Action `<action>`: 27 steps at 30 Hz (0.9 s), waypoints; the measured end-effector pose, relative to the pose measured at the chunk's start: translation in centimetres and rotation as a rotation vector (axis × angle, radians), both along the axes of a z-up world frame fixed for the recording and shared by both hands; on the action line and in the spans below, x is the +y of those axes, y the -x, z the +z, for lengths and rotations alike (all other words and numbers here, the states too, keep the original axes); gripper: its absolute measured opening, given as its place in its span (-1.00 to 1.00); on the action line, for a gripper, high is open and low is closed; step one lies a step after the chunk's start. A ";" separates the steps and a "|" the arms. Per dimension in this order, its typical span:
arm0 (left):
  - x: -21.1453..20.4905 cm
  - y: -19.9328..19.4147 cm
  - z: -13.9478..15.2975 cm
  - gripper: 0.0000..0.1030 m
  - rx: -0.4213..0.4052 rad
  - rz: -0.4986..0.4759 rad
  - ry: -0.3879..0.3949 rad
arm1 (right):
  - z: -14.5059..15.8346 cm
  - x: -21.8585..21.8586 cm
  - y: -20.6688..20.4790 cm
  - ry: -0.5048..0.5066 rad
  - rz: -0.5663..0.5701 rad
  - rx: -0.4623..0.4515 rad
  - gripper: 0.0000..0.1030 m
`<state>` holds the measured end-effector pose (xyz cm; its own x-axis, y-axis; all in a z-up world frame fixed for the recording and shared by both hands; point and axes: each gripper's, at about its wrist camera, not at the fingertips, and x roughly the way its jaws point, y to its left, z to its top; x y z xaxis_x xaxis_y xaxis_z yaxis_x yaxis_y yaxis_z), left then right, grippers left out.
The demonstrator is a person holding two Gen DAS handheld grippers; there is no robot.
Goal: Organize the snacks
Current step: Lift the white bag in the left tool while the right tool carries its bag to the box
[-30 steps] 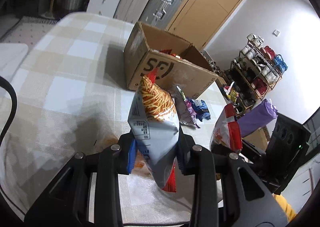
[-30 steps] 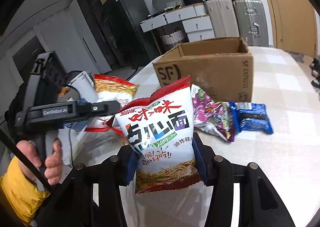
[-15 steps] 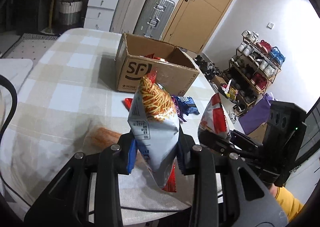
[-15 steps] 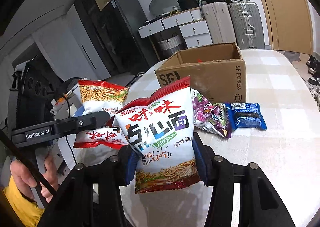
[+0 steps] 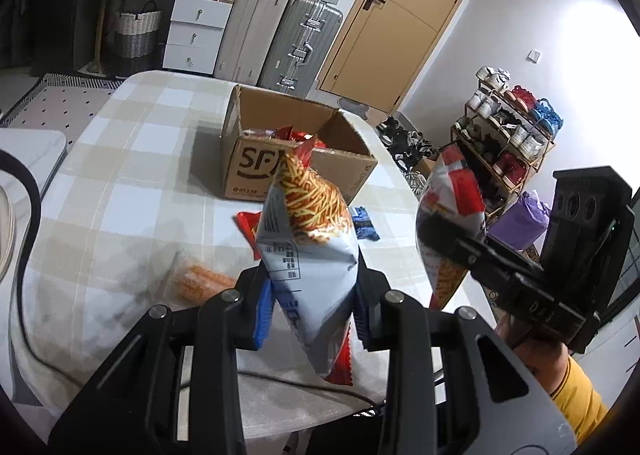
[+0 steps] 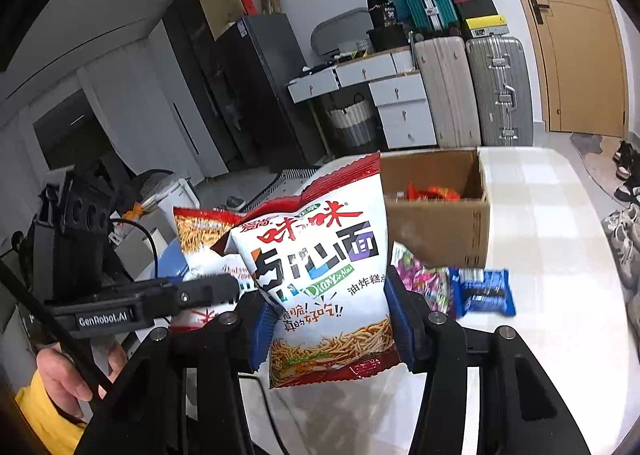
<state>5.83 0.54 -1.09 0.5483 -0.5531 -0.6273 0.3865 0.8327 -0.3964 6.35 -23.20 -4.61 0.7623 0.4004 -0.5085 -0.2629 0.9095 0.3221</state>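
Both grippers are closed on a snack bag, held in the air above the checked beige-and-white tablecloth [image 5: 120, 183]. Largest in view is the open brown cardboard box printed "SF" [image 5: 256, 171], sitting well ahead on the cloth with red wrappers already inside.

The right gripper [image 6: 326, 319] pinches a puffy white-and-red foil bag of crispy noodles [image 6: 320, 275] across its lower half, blue pads pressing each side. The left gripper [image 5: 310, 311] clamps a second noodle bag, silver-backed with a noodle picture [image 5: 308, 239], edge-on and near its bottom.

These bags look light and air-filled, with slick film and brittle contents, so a gentle squeeze low on the body seems safest; a crimped seam would likely slip less.

Smaller items lie loose just before the box: a purple foil packet [image 6: 424, 283], a blue biscuit wrapper [image 6: 484, 291], and an orange-filled clear packet [image 5: 200, 283].
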 end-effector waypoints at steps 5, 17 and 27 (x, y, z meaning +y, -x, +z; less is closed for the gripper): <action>-0.6 -0.8 1.8 -0.44 -0.014 -0.011 -0.004 | 1.9 -0.9 -1.2 -0.007 -0.008 -0.021 -0.03; -2.9 -8.3 5.9 -0.44 -0.011 -0.015 -0.022 | 4.6 -2.8 -8.1 -0.012 -0.011 -0.027 -0.03; -6.6 -19.3 4.0 -0.44 0.027 -0.037 -0.088 | 3.2 -4.3 -16.3 -0.009 -0.029 0.024 -0.03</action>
<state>25.14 -6.02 2.88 0.5112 -0.5145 -0.6885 0.4078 0.8503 -0.3327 22.67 -27.51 -1.38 0.7614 0.3831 -0.5230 -0.2289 0.9136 0.3359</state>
